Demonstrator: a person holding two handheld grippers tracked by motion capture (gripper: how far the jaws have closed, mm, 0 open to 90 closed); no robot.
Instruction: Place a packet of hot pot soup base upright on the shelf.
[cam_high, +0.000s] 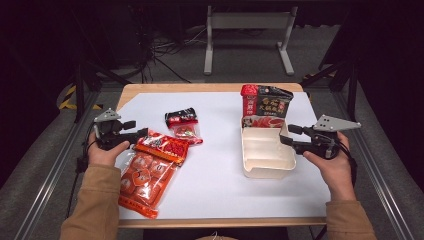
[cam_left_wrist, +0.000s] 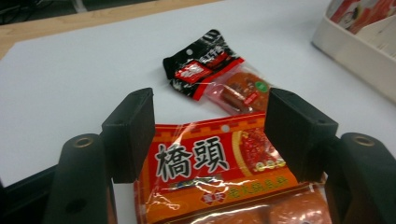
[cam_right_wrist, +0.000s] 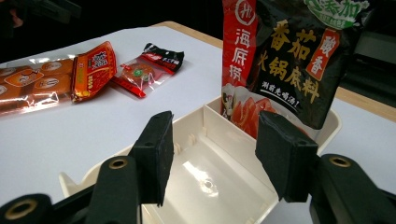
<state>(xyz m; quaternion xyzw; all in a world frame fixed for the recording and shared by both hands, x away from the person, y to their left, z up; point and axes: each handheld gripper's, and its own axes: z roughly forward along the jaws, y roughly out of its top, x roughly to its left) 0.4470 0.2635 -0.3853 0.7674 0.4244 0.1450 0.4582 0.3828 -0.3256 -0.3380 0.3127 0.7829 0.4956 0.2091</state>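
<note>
A long orange-red snack packet (cam_high: 150, 175) lies flat on the white table sheet at the left. My left gripper (cam_high: 142, 134) is low over its top end, open; in the left gripper view the printed header (cam_left_wrist: 210, 172) lies between the two jaws, and neither jaw presses on it. A small black-and-red sachet (cam_high: 182, 125) lies just beyond it. At the right stands a white divided tray (cam_high: 265, 160) with a black-and-red hotpot base bag (cam_high: 265, 105) upright in its far end. My right gripper (cam_high: 286, 135) hangs open over the tray's right rim, holding nothing.
The white sheet (cam_high: 215, 170) covers most of a wooden table, whose front edge (cam_high: 225, 221) runs near the person's sleeves. A grey metal frame (cam_high: 247, 30) stands on the floor beyond the table. Dark rails flank both sides.
</note>
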